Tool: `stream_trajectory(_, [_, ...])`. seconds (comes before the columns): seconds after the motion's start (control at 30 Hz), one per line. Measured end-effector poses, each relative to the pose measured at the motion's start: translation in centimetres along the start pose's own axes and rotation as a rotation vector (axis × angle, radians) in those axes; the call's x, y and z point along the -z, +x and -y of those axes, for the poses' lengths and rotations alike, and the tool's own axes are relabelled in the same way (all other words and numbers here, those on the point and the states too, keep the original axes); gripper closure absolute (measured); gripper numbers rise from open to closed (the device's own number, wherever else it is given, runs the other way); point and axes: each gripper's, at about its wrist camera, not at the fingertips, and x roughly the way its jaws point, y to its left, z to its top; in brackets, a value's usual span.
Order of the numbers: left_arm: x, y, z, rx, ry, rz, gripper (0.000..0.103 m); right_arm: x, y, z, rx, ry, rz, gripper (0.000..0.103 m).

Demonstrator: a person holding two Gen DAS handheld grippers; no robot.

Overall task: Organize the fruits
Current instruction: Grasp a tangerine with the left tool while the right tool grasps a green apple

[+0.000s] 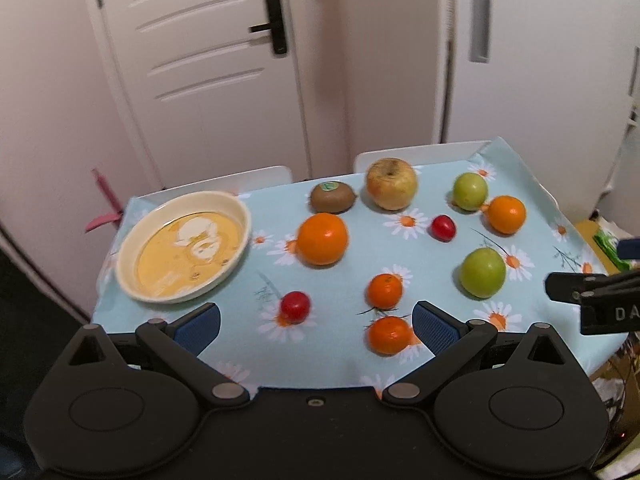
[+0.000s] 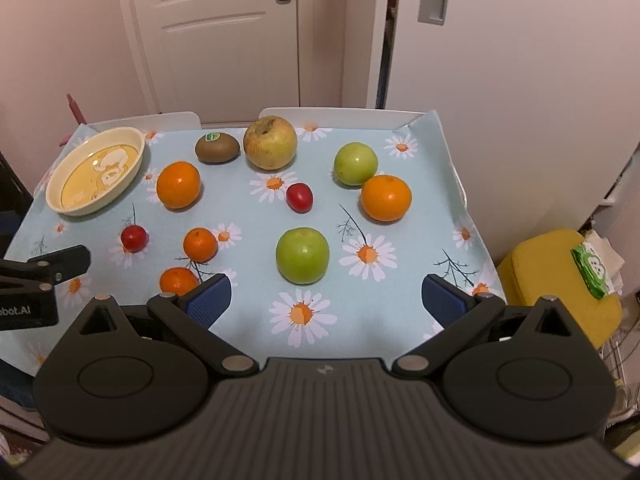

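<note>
Fruit lies loose on a daisy-print tablecloth [image 2: 248, 320]: a yellow apple [image 2: 270, 142], a kiwi [image 2: 217, 147], two green apples [image 2: 302, 255] [image 2: 355, 163], two oranges [image 2: 178, 185] [image 2: 386, 197], two small mandarins [image 2: 200, 244] [image 2: 178, 281] and two red tomatoes [image 2: 299, 197] [image 2: 134, 238]. An empty cream bowl [image 2: 64, 196] sits at the far left. My left gripper [image 1: 316, 326] is open above the near edge, by a tomato [image 1: 295, 306] and a mandarin [image 1: 389, 335]. My right gripper [image 2: 326, 300] is open just short of the nearer green apple.
A white door [image 2: 224, 32] and wall stand behind the table. A yellow stool [image 2: 560, 280] with a green packet [image 2: 594, 270] is at the right of the table. White chair backs [image 2: 340, 114] touch the far edge.
</note>
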Motion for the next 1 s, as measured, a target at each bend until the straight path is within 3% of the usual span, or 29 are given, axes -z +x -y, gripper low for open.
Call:
stream_trajectory(0.2, [1.2, 2.8, 1.8, 0.017, -0.01, -0.023, 0.0, 0.3, 3.0, 1.2, -0.077, -0.07, 0.006, 0.0])
stream_trajectory(0.47, [2.8, 6.3, 4.6, -0.047, -0.062, -0.047, 0.002, -0.3, 7.5, 3.0, -0.215, -0.184, 0.018, 0.0])
stream_trajectory(0.6, [3.3, 7.9, 5.6, -0.088, -0.092, -0.067, 0.016, -0.1, 9.7, 3.6, -0.262, -0.227, 0.014, 0.0])
stream_trajectory(0.83, [3.3, 9.4, 6.6, -0.134, -0.146, -0.07, 0.027, 0.0, 12.4, 4.5, -0.335, -0.261, 0.019, 0.0])
stream_trajectory(0.93, [3.3, 9.9, 7.0, -0.134, -0.159, -0.079, 0.039, -0.2, 13.1, 4.5, -0.358, -0.265, 0.013, 0.0])
stream_trajectory(1.0, [3.3, 10.1, 7.1, -0.126, -0.167, -0.086, 0.053, -0.3, 13.4, 4.5, -0.376, -0.268, 0.004, 0.003])
